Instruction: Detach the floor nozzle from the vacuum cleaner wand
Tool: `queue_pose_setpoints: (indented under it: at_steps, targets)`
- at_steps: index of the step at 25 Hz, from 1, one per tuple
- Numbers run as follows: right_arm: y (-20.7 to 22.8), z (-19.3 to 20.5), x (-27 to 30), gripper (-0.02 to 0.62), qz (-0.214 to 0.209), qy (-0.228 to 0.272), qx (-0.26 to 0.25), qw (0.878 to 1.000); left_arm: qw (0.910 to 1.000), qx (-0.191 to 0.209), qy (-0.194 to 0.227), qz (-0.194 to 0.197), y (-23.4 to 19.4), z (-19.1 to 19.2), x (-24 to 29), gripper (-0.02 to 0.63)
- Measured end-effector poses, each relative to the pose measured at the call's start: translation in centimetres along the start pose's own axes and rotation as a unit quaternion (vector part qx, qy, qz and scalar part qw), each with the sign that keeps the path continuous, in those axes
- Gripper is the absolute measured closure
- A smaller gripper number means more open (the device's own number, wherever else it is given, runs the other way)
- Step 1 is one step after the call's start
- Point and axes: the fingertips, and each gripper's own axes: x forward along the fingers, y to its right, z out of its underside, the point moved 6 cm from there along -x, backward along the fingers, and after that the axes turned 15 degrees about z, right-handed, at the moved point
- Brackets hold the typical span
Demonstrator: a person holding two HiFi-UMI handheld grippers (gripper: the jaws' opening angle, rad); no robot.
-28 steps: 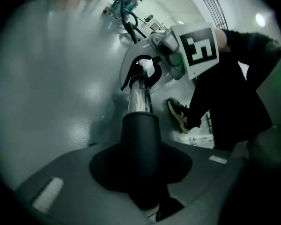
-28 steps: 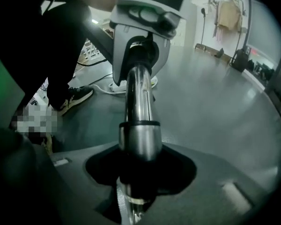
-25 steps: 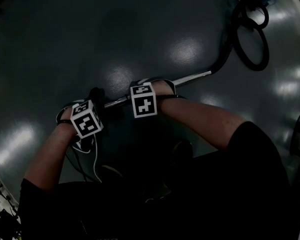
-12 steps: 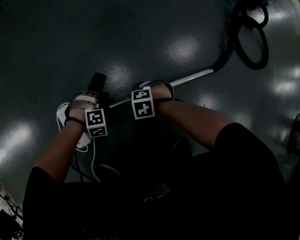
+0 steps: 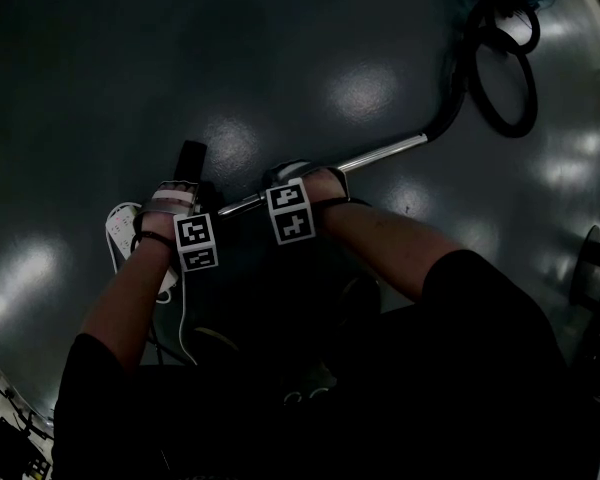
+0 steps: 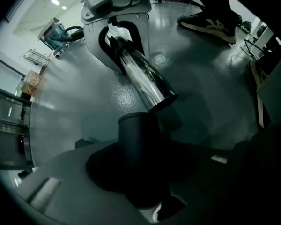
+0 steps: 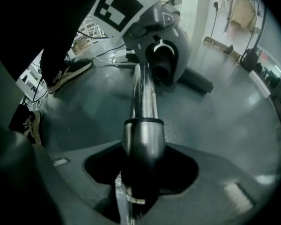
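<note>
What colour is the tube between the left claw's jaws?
Black: the round black plastic tube shows best in the left gripper view.

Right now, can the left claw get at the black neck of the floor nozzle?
Probably yes: the neck sits between the jaws of the left claw, which have just been opening; nothing blocks it.

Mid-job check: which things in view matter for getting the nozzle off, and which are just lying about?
Job: floor nozzle, chrome wand, black hose.
Just around: hanging garment, white cabinet, sneaker on a person's foot.
</note>
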Motion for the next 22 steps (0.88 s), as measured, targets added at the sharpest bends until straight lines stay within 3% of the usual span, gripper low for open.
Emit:
queue_pose_setpoints:
  at_steps: [6, 10, 17, 19, 20, 21, 22]
  targets:
    - [-0.4, 0.4, -0.2, 0.380, -0.026, 0.021, -0.003, 0.999, 0.9994, -0.025, 0.016, 0.019, -0.1, -0.1, 0.2, 0.437]
    - [-0.8, 0.7, -0.7, 0.317, -0.050, 0.035, -0.014, 0.998, 0.9984, -0.045, 0.019, 0.029, -0.9, 0.0, -0.1, 0.377]
    - [-1.2, 0.4, -1.2, 0.248, -0.057, 0.038, -0.017, 0.997, 0.9994, -0.028, -0.018, 0.009, -1.7, -0.3, -0.2, 0.263]
    - [-0.9, 0.4, -1.8, 0.241, -0.059, 0.046, -0.003, 0.997, 0.9985, -0.047, -0.008, 0.026, -1.9, -0.4, -0.1, 0.214]
    - [-0.6, 0.4, -2.1, 0.239, -0.060, 0.050, 0.007, 0.997, 0.9972, -0.061, 0.003, 0.044, -1.8, -0.5, 0.0, 0.154]
    - [-0.4, 0.5, -2.4, 0.235, -0.061, 0.056, 0.019, 0.996, 0.9951, -0.073, 0.015, 0.065, -1.5, -0.7, 0.1, 0.024]
    - [-0.1, 0.5, -2.8, 0.230, -0.063, 0.062, 0.032, 0.996, 0.9928, -0.082, 0.027, 0.083, -1.2, -0.9, 0.1, -0.009]
